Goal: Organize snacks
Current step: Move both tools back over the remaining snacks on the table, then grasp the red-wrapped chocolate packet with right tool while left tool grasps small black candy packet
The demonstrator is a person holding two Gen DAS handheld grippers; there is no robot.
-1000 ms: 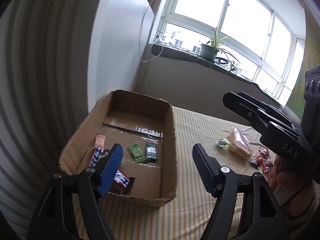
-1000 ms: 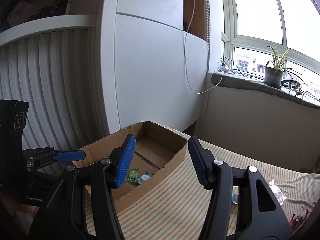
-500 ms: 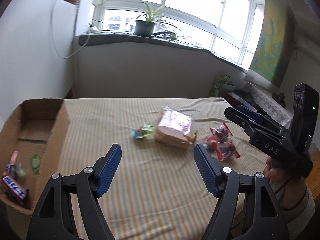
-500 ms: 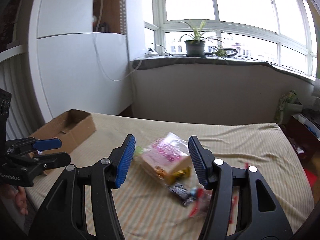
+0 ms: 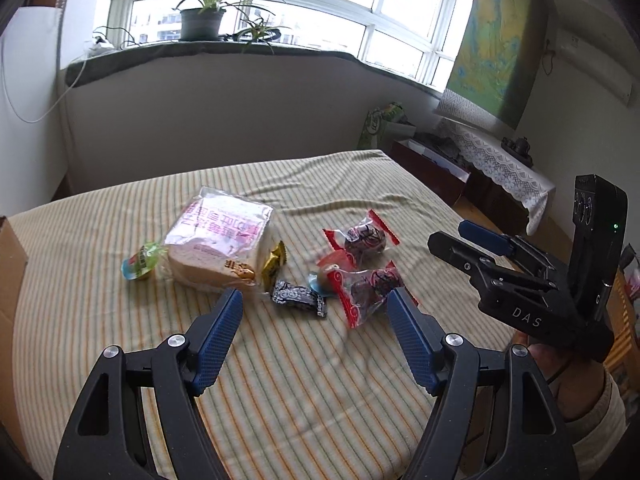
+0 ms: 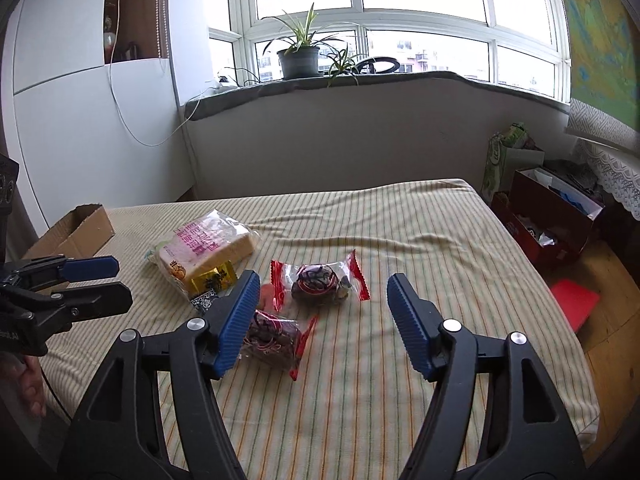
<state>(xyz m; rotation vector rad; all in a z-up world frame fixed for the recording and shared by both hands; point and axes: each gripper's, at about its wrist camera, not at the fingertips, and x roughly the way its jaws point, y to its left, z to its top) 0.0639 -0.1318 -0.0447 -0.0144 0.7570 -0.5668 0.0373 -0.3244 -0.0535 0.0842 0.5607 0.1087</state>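
Bedcover, striped, carries the loose snacks; the cardboard box they belong in sits well off at its left edge. Largest is the bag of sliced bread, with a green jelly cup touching its left side and a yellow candy on its right. Two red-ended wrapped cakes lie nearer, a small black candy between them and the bread. Left gripper hangs wide open and empty. Right gripper has just been opening, nothing clamped, one cake partly behind its left pad. Risk, as I judge it: crinkly film slipping, or a pinch catching the cloth or two wrappers together.
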